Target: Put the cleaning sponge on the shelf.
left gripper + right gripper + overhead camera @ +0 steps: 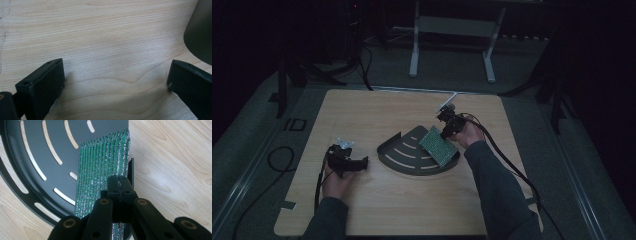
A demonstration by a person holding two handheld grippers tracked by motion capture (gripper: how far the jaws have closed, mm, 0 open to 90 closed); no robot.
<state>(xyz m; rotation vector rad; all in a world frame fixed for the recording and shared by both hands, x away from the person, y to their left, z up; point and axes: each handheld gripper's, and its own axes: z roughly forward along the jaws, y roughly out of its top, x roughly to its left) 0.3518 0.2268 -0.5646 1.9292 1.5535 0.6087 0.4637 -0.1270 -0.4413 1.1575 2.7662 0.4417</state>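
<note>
Wooden table [377, 107] — slotted black tray [404, 156] under green scrubber [438, 145] — right jaws clamped.

In the right gripper view, the black closed jaws of the right gripper [119, 185] cover the near edge of the green glittery ribbed scouring pad [102, 167]. The dark slotted fan-shaped metal tray [37, 152] runs off the top and left edges there, and in the left gripper view only its corner [200, 30] enters.

One green scouring pad [438, 145] lies at centre right, on one dark slotted tray [404, 155] at the centre. Two grippers: one lower left [362, 163], one right of centre [445, 134]. One desk [372, 110].
</note>
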